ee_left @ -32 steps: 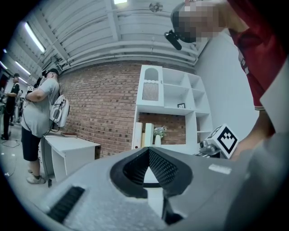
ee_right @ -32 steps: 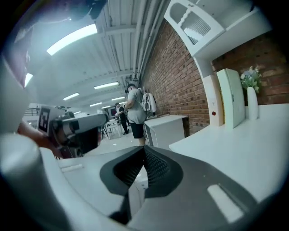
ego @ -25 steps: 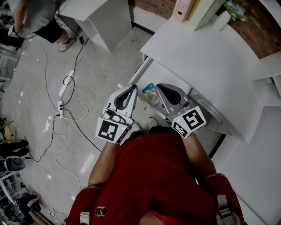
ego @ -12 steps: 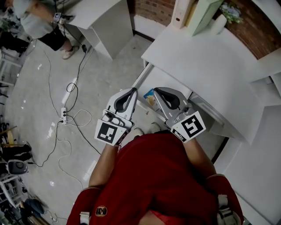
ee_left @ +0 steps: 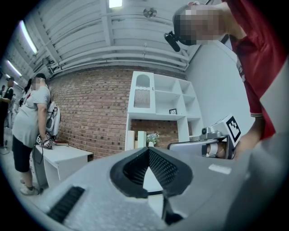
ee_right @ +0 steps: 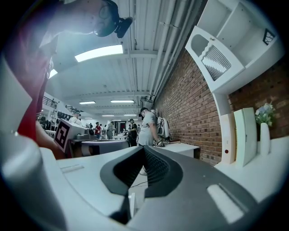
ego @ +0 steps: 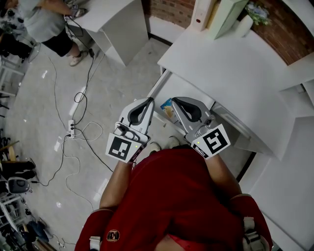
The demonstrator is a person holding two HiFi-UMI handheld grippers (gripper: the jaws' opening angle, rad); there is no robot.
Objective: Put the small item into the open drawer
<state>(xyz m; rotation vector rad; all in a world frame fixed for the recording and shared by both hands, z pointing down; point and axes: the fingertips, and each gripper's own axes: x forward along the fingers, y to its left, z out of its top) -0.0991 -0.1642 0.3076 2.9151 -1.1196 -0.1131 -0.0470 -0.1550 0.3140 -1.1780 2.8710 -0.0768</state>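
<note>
In the head view both grippers are held side by side at waist height, pointing at the white desk [ego: 235,63]. The open drawer [ego: 189,88] juts out from under the desk's left end. A small blue and yellow item [ego: 167,105] shows between the two gripper tips, at the drawer's near end; I cannot tell whether it lies inside. My left gripper [ego: 149,99] [ee_left: 148,150] is shut with nothing in it. My right gripper [ego: 175,99] [ee_right: 144,148] is shut and empty too. Neither touches the item.
Cables and a power strip [ego: 71,128] trail over the pale floor at the left. A second white table [ego: 113,14] stands at the top left with a person [ego: 46,24] beside it. Binders [ego: 216,12] and a vase [ego: 248,22] stand at the desk's back.
The view has shifted a little since a second ago. Both grippers stay shut in about the same place. The person at the top left has moved.
</note>
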